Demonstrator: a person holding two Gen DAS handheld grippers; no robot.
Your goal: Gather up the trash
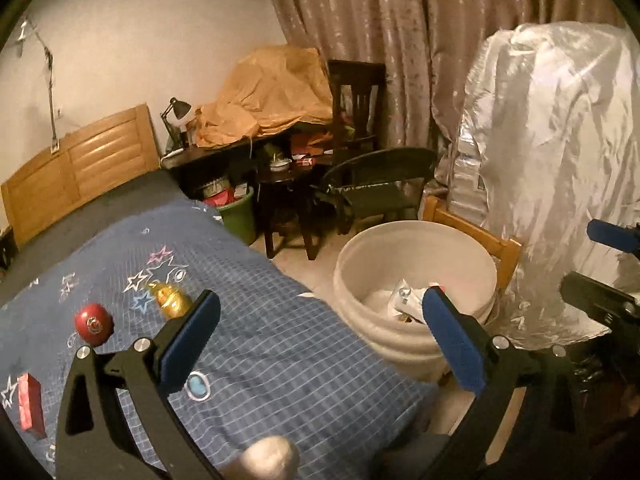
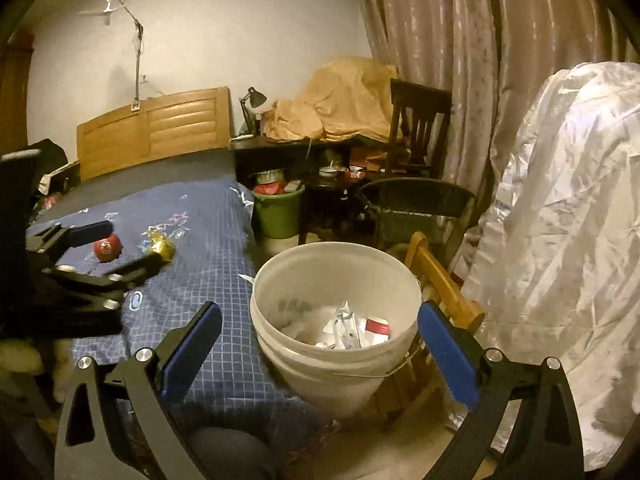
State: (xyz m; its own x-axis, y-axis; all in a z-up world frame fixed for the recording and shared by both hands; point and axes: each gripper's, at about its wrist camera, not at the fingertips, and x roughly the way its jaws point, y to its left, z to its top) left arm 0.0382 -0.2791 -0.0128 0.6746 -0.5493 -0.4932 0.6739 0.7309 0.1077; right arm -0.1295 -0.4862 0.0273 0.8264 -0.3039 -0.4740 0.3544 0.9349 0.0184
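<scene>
A white bucket (image 1: 416, 276) stands on the floor beside the bed and holds paper scraps and a red-and-white packet (image 2: 376, 326). On the blue bedspread (image 1: 280, 344) lie a red round object (image 1: 93, 323), a crumpled gold wrapper (image 1: 170, 300) and a red box (image 1: 30, 406). My left gripper (image 1: 320, 316) is open and empty above the bed's edge, right of the wrapper. It also shows in the right wrist view (image 2: 128, 246). My right gripper (image 2: 320, 324) is open and empty, just above the bucket (image 2: 336, 280).
A green bin (image 2: 278, 212) full of rubbish stands by a dark side table (image 2: 332, 196). A dark chair (image 1: 380, 192), a wooden frame (image 2: 444, 292) and a silver plastic-covered bulk (image 2: 560, 220) crowd the right. The headboard (image 1: 80, 168) is at the far end.
</scene>
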